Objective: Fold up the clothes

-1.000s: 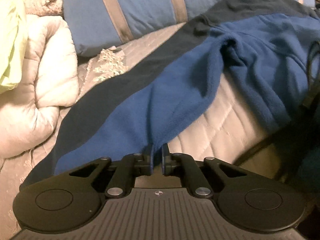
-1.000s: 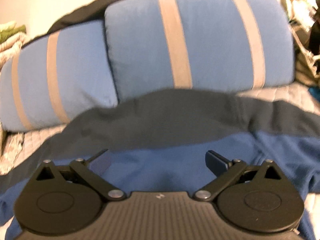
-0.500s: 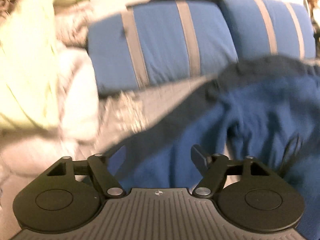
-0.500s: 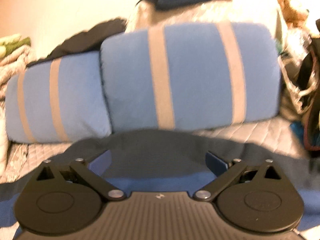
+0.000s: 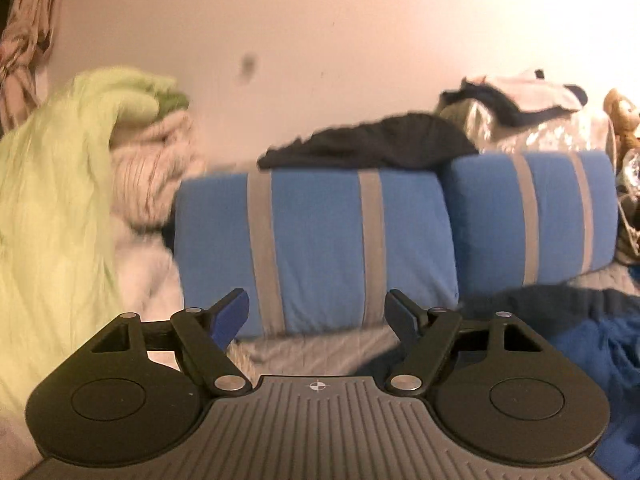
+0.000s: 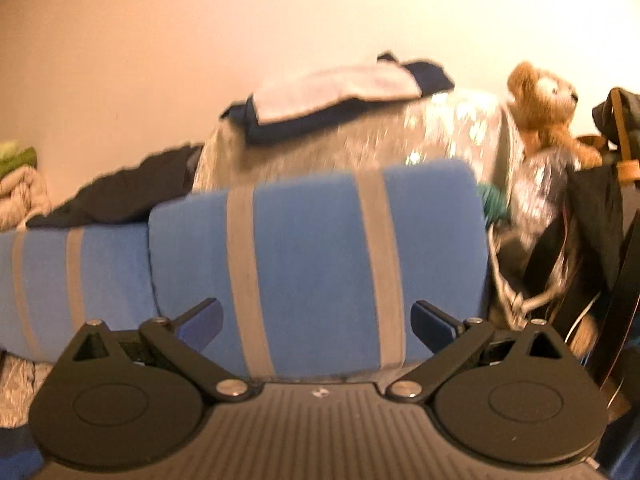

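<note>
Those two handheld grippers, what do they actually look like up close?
Both look alike. The left gripper and right gripper each have a grey ribbed body bearing a small crosshair mark, two round black discs, black linkage bars with silver pivot pins, and short fingers faced with blue pads. No cables, hands or sleeves show.

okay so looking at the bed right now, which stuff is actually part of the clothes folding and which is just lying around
Part of the job:
- blue fleece garment, lying on the bed, lower right
- left gripper, jaws open, nothing between them
- right gripper, jaws open, empty

Just lying about:
- two blue striped pillows
- dark garment draped on the pillows
- light green blanket
- teddy bear
</note>
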{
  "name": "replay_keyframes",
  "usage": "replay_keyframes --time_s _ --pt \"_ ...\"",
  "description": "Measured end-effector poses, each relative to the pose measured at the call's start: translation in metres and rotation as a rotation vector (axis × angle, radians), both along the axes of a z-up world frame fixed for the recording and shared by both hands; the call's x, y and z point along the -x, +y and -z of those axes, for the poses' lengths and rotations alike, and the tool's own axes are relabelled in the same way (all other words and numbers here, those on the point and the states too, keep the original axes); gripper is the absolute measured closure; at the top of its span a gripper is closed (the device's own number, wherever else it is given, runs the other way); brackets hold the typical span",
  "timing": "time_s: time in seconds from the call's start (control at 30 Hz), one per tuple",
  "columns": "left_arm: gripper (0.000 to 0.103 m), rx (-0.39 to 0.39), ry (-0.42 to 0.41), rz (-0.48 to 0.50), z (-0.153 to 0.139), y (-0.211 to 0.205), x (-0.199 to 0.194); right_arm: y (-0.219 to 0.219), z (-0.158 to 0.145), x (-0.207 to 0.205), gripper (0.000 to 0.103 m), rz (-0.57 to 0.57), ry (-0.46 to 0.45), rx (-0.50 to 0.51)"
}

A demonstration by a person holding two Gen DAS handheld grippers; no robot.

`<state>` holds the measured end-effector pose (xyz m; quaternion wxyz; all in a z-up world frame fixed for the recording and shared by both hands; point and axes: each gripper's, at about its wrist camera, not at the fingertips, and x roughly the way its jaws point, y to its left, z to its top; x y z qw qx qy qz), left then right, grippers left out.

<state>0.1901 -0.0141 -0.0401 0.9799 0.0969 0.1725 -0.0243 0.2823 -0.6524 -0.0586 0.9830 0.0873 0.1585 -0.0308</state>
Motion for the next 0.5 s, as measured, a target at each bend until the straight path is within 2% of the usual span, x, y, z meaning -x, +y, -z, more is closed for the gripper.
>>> replay_keyframes --time_s 0.17,0.3,0.5 --pt "0.028 0.062 -0.025 0.022 -0.017 -0.009 -0.013 -0.021 -0.033 -0.007 0.0 0.058 -0.058 0.032" --pt "0.028 0.072 -0.021 0.04 -0.023 -0.019 -0.027 -0.031 -0.054 -0.014 0.0 0.086 -0.101 0.083" --pt "0.028 0.123 -0.039 0.079 -0.044 -0.033 -0.044 -0.045 -0.086 -0.033 0.0 0.116 -0.111 0.103"
